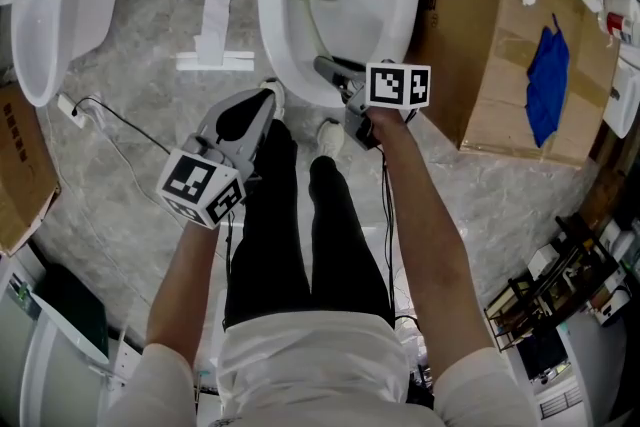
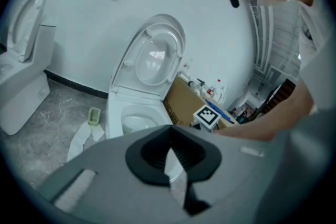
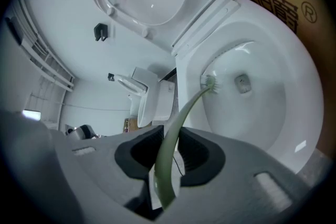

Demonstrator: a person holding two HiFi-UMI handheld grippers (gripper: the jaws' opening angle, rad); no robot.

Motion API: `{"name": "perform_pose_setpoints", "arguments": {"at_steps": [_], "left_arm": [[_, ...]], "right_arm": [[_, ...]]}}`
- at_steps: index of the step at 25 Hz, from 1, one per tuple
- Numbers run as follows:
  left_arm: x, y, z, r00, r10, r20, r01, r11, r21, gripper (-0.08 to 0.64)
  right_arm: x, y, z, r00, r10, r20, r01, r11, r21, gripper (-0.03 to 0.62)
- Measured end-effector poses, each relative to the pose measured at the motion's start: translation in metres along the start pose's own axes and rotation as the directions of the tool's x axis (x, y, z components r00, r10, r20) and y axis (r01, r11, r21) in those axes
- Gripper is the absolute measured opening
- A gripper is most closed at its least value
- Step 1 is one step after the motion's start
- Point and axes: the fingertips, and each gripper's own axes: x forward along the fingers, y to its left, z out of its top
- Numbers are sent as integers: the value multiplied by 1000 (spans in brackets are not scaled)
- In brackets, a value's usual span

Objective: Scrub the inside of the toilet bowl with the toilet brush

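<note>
Two tongs, one at work: the right tongs (image 3: 165, 168) clench the curved handle of the pale green plastic toilet brush (image 3: 182, 110), tilted so its bristles reach the inner wall of the white ceramic toilet bowl (image 1: 270, 30), upper centre of frame; the left tongs (image 1: 268, 97), closed and empty, hang aside.

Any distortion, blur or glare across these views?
Head view: sharp, evenly lit, white ceramic toilet bowl slightly overexposed. Left gripper view: strong fisheye, dark corners, mosaic patch upper right. Right gripper view: fisheye too, pale green toilet brush handle blurred nearest the lens.
</note>
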Motion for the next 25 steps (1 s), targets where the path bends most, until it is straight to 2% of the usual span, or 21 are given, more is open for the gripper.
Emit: {"name": "perform_pose_setpoints", "arguments": {"at_steps": [14, 19, 25], "left_arm": [[4, -14, -4, 1000, -12, -3, 12, 1000, 5, -8], [8, -20, -2, 1000, -20, -2, 20, 1000, 5, -8], [7, -24, -1, 1000, -28, -11, 28, 1000, 13, -8]], "right_arm": [[-31, -8, -36, 989, -26, -147, 7, 992, -127, 86], [-46, -13, -51, 971, -56, -231, 10, 981, -193, 86], [-63, -17, -64, 937, -111, -331, 11, 956, -292, 86]]}}
